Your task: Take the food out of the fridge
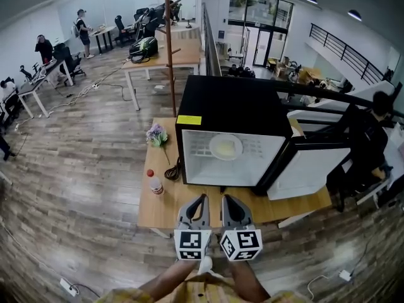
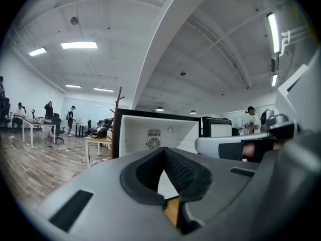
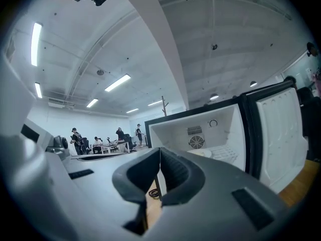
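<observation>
A black mini fridge [image 1: 230, 106] stands on a wooden table [image 1: 158, 210] with its door [image 1: 309, 169] swung open to the right. On the wire shelf inside lies a white plate [image 1: 226, 146] with pale food on it. Both grippers hover side by side at the table's near edge, in front of the fridge opening. The left gripper [image 1: 194, 202] is shut with nothing in it, and so is the right gripper [image 1: 230, 201]. The left gripper view looks past the shut left gripper [image 2: 165, 185] into the fridge [image 2: 155, 134]. The right gripper view shows the right gripper [image 3: 159, 179] and the plate [image 3: 203, 153].
A small red-capped bottle [image 1: 154, 183], a bunch of flowers [image 1: 156, 134] and a coiled black cable [image 1: 173, 169] lie on the table left of the fridge. A wooden coat stand [image 1: 169, 43] rises behind. People sit at desks far left and at the right.
</observation>
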